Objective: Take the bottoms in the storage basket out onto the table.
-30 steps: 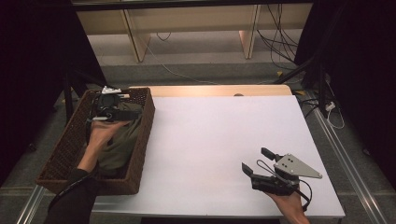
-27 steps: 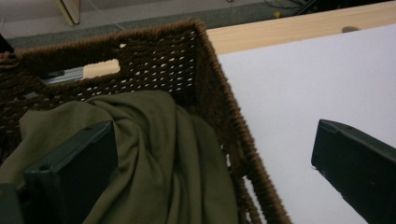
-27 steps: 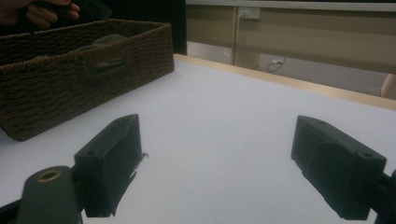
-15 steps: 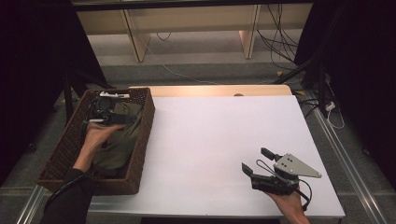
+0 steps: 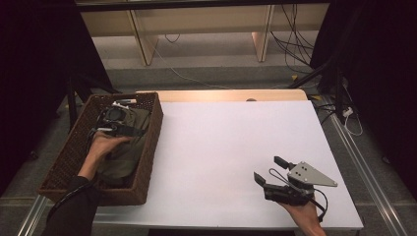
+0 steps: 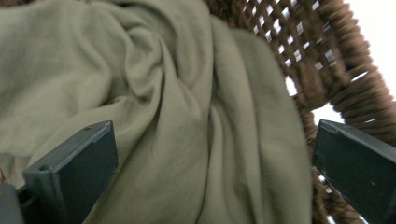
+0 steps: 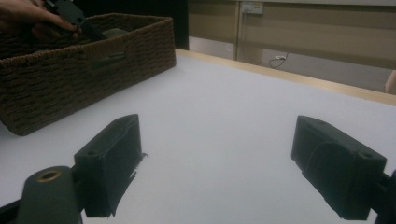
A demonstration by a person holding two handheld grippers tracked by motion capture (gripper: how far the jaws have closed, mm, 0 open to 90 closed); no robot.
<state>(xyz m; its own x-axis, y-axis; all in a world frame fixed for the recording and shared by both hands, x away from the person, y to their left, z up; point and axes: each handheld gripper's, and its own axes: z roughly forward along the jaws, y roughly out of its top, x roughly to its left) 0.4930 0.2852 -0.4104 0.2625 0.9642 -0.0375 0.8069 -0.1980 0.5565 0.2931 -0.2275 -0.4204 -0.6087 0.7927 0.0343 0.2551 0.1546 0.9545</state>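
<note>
Left gripper (image 5: 115, 129) sits inside the wicker basket (image 5: 66, 162) at the table's left edge, jaws wide apart over the olive cloth (image 6: 187, 116), nothing between them. Left gripper view adds the cloth's folds and the brown basket weave (image 6: 327, 60). Right gripper (image 5: 272, 173) is low over the white table (image 5: 221, 147), near-right corner, jaws spread, empty. Right gripper view adds the basket's outer wall (image 7: 84, 79) and the left hand (image 7: 32, 16). No readable writing.
</note>
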